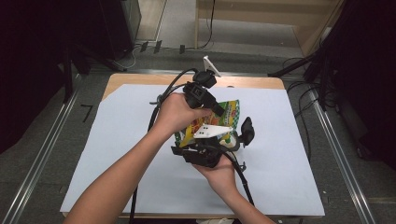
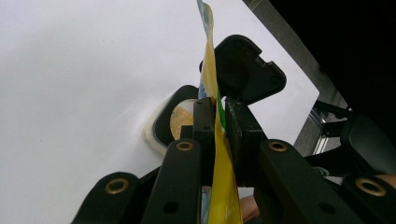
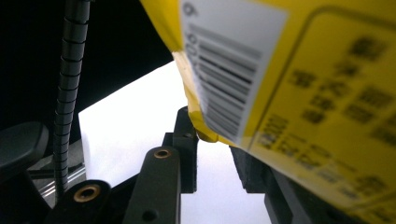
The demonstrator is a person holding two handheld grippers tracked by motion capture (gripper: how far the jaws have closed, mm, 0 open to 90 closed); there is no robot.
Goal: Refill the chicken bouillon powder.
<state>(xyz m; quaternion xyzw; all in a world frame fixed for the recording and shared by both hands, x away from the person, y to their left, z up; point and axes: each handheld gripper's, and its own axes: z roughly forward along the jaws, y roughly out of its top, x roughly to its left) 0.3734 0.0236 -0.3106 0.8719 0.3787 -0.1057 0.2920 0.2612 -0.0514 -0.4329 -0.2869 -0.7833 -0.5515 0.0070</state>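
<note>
You hold both grippers over the middle of the white sheet [image 1: 116, 140] that covers the wooden desk [image 1: 243, 81], and between them hangs a yellow and green printed plastic snack bag [image 1: 224, 114], lifted clear of the sheet and a little nearer the desk's far edge than its near one. Your left gripper [image 2: 217, 123] has its jaws nearly closed, clamping a thin edge of the bag, which runs upright between its pads. Your right gripper [image 3: 215, 140] meets the bag's barcode corner; its jaws stand a little apart with that corner in the gap, but whether its pads press on the bag cannot be told. In the high view your left hand [image 1: 175, 112] sits over the bag's far side and your right hand [image 1: 219, 172] under its near side, the two grippers crowded just beside each other, so the bag is largely covered. A black ribbed cable [image 3: 65, 93] trails close past the right gripper. Off the desk's far edge lie loose cables [image 1: 154, 46] on the grey floor [image 1: 42, 154], well apart from the work.
</note>
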